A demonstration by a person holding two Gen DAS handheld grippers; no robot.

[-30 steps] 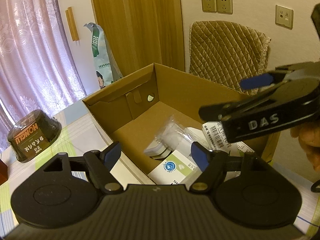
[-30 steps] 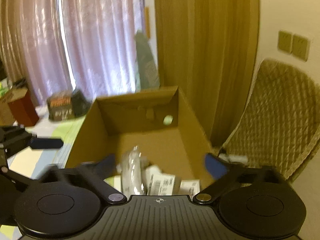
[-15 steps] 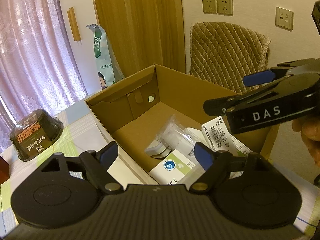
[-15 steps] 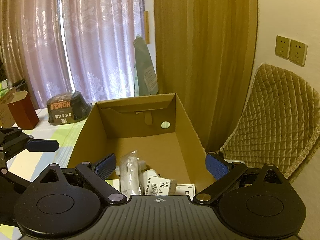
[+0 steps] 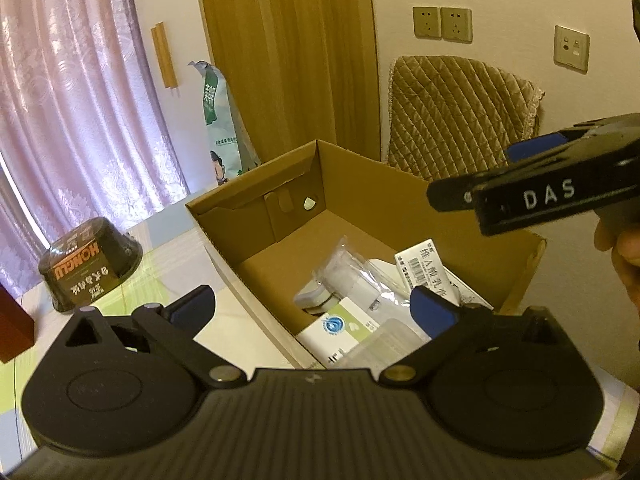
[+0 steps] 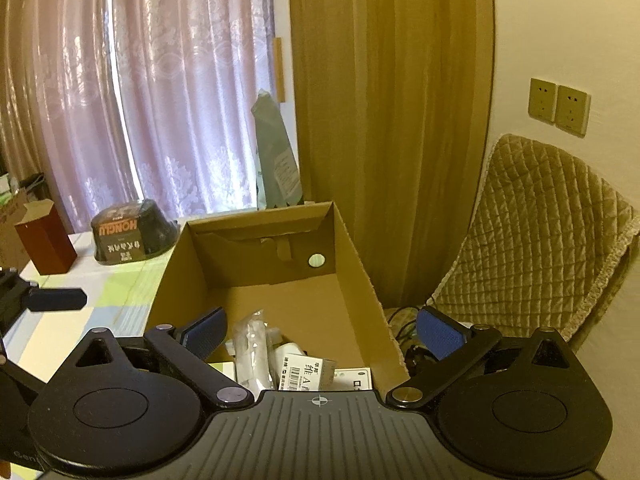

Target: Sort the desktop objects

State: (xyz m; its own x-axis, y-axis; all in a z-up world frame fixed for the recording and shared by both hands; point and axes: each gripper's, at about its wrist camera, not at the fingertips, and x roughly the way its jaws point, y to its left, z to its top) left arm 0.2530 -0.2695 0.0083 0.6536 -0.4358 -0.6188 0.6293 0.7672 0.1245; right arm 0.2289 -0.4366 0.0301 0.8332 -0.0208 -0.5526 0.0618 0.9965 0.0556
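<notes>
An open cardboard box stands on the table and holds a clear plastic packet, a barcode-labelled packet and a white-and-green box. My left gripper hangs open over the box's near left edge with nothing between its fingers. My right gripper is open above the box's near end, also empty; it shows at the right of the left wrist view, with a person's hand behind it.
A black instant-noodle bowl sits upside down on the table to the left. A dark red carton stands farther left. A quilted chair is behind the box, and a green bag leans by the wooden door.
The right gripper has drawn up and back from the box, and its view has steadied. The left gripper has barely moved. Both stay open and empty.
</notes>
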